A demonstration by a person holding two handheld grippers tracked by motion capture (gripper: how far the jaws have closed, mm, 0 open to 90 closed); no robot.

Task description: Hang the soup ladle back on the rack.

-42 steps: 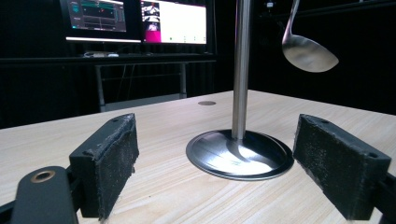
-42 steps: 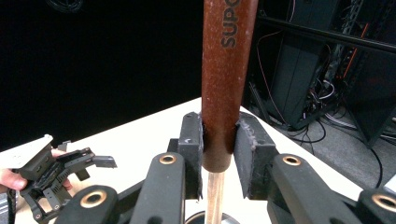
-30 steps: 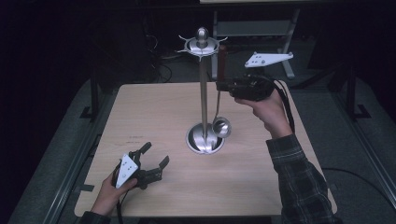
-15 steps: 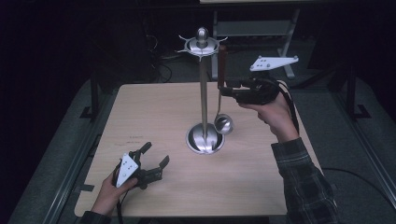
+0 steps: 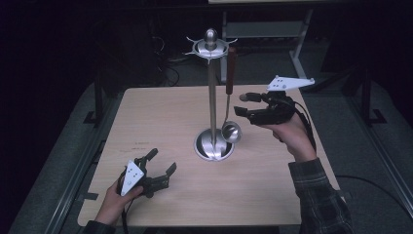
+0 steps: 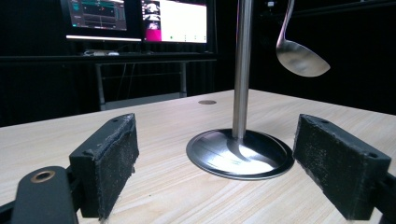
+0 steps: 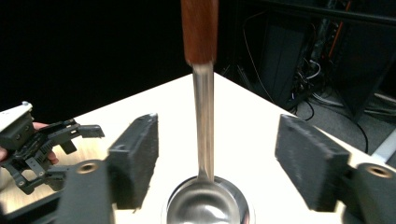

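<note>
Ladle [image 5: 231, 102]: it is hanging from a hook at the top of the stand, brown wooden handle up, metal bowl down, the bowl hovering just above the stand's base on the side nearer your right hand.
Right gripper [image 5: 245, 105]: you are holding it level in the air, just to the right of the ladle's thin metal shaft and pointing at it; its jaws have just been opening and are now standing wide apart.
Right gripper view: the ladle's shaft [image 7: 203, 121] is hanging in the gap between the two black pads [image 7: 136, 158], and neither pad is touching it.
Left gripper [image 5: 162, 163]: you are resting it low at the near left of the table, jaws spread wide with nothing between them, pointing toward the stand.
Stand [image 5: 212, 97]: a tall metal pole on a round shiny base, sitting near the middle of the table, well apart from your left gripper.
Table [image 5: 160, 117]: a light wooden top with dark surroundings.
</note>
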